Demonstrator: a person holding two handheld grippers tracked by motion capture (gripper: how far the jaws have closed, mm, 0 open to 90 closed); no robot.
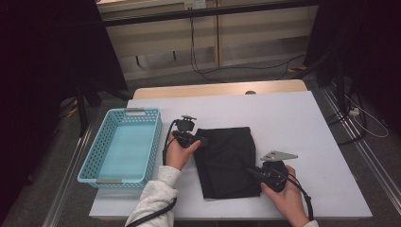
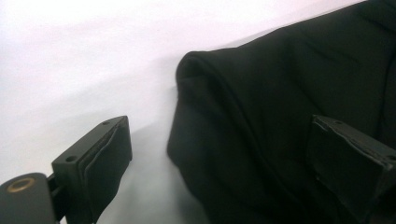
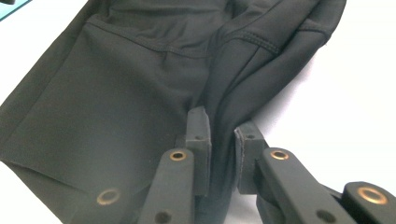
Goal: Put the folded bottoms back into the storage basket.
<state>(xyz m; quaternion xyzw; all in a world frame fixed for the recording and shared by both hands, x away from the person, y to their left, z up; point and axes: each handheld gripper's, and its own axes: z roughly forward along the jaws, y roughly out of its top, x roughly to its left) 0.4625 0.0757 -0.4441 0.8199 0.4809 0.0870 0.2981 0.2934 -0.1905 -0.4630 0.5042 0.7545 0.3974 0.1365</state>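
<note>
Presently right tongs (image 3: 222, 140) pinch black garment (image 1: 224, 161) edge at 5 o'clock; left tongs (image 2: 224, 163) open astride 9 o'clock fold: close squarely, lift evenly.

One black garment (image 1: 226, 161) is lying folded on one white table (image 1: 302, 123); whether it is a single piece or two stacked is hard to tell from the folds. One blue basket (image 1: 90, 163) is sitting at the left. Two grippers are working: the left gripper (image 1: 202, 141) and the right gripper (image 1: 249, 170). Two hands are holding them.
</note>
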